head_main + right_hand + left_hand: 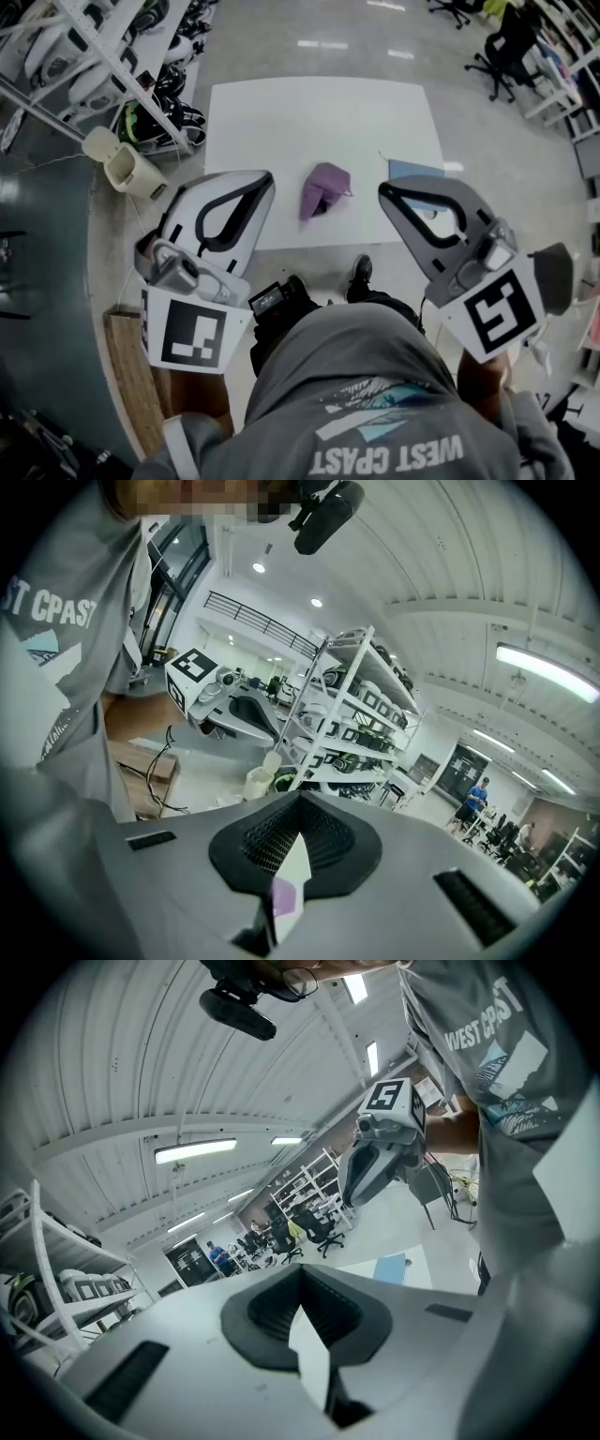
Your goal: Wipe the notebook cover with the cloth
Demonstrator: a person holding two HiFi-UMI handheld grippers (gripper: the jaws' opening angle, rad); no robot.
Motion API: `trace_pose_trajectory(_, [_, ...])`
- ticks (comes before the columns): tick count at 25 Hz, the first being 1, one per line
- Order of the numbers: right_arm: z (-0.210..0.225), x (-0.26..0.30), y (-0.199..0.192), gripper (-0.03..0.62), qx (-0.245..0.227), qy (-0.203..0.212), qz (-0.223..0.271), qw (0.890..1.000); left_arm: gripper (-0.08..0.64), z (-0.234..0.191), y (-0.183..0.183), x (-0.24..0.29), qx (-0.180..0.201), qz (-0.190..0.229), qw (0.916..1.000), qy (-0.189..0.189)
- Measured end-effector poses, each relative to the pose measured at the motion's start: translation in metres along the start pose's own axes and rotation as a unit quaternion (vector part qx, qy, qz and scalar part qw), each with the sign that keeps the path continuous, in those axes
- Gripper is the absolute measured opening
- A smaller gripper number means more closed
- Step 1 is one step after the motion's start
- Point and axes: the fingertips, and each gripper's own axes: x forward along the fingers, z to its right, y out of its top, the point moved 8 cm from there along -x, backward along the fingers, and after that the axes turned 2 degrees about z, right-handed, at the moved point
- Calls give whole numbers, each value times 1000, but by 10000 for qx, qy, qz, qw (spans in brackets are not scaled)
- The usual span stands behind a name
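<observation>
A crumpled purple cloth (323, 189) lies near the middle of the white table (281, 112). The blue notebook (412, 169) lies flat to its right, partly hidden behind my right gripper (384, 191). Both grippers hang in the air above the table's near edge, close to my chest, apart from the cloth and notebook. My left gripper (265, 178) has its jaws together with nothing in them, and so does the right. In the left gripper view the notebook (390, 1267) shows beyond the shut jaws. A strip of the cloth (284, 897) shows through the slit in the right gripper view.
A white bin (127, 167) stands on the floor left of the table, beside metal shelving (103, 56) loaded with gear. Office chairs (502, 47) stand at the far right. A wooden board (131, 375) lies on the floor at my left.
</observation>
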Motion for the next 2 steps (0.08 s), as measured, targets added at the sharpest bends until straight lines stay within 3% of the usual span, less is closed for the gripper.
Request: trace_pose_trajectory(2, [-1, -1, -2, 29, 30, -23, -4, 10000, 0, 1, 0, 1, 12, 12, 10000, -5])
